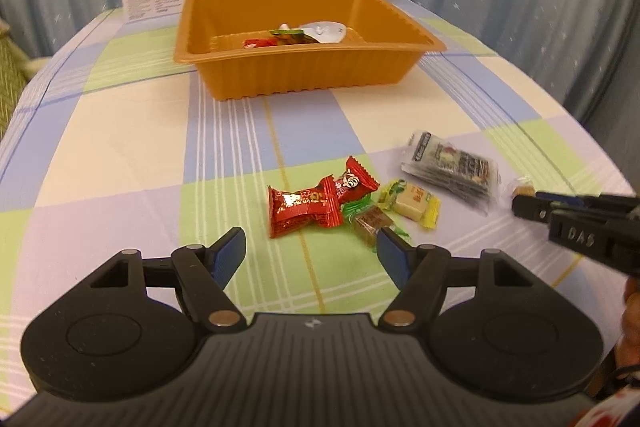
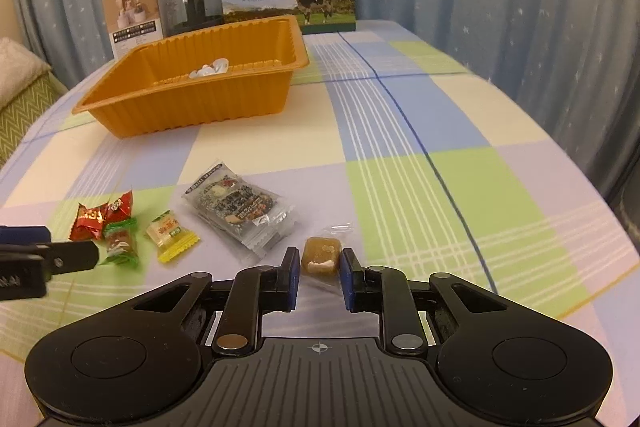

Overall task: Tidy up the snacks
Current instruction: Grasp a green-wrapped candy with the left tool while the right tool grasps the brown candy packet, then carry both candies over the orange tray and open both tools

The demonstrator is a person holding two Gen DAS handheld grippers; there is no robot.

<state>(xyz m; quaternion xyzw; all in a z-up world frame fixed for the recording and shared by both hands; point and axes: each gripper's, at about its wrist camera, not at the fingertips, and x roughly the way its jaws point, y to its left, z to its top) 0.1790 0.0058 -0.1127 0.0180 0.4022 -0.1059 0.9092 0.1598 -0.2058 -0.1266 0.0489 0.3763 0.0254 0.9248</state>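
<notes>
Right gripper [image 2: 319, 269] brackets the clear-wrapped brown candy [image 2: 321, 259], jaws narrowed either side but apparently not yet pinching; left gripper [image 1: 312, 251] wide open, empty, just short of the red candies [image 1: 304, 209]. Risk: slick wrapper squirts out on closing, or pads snag the cloth. Orange tray [image 2: 184, 115] sits well beyond the candies, with open cloth between and only its near rim to clear.
</notes>
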